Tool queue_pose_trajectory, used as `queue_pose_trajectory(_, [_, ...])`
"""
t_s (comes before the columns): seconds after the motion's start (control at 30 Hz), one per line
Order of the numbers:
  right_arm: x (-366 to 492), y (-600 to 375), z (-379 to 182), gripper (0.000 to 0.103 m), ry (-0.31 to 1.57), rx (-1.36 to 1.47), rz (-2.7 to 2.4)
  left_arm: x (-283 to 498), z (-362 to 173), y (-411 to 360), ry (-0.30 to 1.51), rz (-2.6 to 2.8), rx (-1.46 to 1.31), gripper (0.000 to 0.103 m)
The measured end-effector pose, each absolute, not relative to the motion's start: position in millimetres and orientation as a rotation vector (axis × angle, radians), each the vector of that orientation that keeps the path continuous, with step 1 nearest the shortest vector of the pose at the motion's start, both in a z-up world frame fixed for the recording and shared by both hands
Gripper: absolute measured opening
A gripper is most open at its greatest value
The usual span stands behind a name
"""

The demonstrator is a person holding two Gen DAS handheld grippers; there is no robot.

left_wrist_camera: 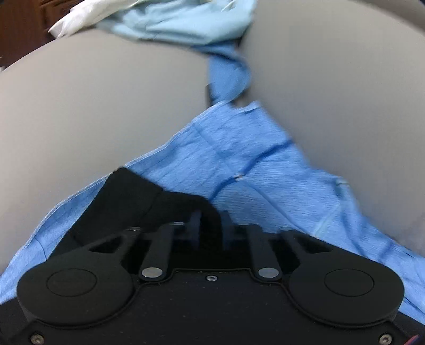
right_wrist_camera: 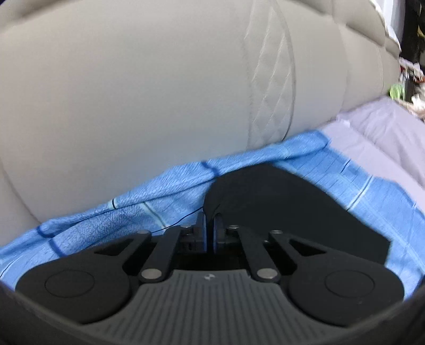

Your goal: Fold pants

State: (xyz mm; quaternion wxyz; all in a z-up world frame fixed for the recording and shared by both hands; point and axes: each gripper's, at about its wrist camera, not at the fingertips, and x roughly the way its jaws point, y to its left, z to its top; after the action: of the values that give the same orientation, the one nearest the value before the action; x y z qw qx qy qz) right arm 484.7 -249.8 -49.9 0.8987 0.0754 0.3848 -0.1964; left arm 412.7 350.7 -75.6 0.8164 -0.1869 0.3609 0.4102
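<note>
Blue checked pants (left_wrist_camera: 239, 162) lie on a grey sofa seat (left_wrist_camera: 93, 100) and run from under my left gripper (left_wrist_camera: 209, 212) up toward the far edge. The left gripper's jaws are shut with the blue cloth pinched between them. In the right wrist view the same pants (right_wrist_camera: 148, 204) bunch against the sofa back (right_wrist_camera: 159, 87). My right gripper (right_wrist_camera: 209, 215) is shut on a fold of this cloth. Both views are blurred by motion.
A light blue garment (left_wrist_camera: 186, 21) and a white cloth (left_wrist_camera: 87, 16) lie at the far end of the seat. A pale lilac cloth (right_wrist_camera: 377, 138) lies to the right of the pants. Clutter (right_wrist_camera: 409, 79) shows beyond the sofa's right end.
</note>
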Motion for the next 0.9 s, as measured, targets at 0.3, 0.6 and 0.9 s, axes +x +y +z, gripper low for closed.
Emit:
queue_pose_trajectory(0.3, [376.0,-313.7,-2.7,0.006,0.619,0.296,-0.356,316.4,-13.9,329.5,0.627,0.775,-0.365,0.001])
queue_pose_trajectory(0.6, [226.5,-333.2,-10.8,0.007,0.511,0.265,-0.445,183.2,12.5,304.2,0.567,0.695,-0.352,0.001])
queue_pose_trajectory(0.9, [129.2,-343.2,-48.6,0.006,0.549,0.307,-0.545,102.0,-11.1,289.3,0.625,0.713,-0.323,0.001])
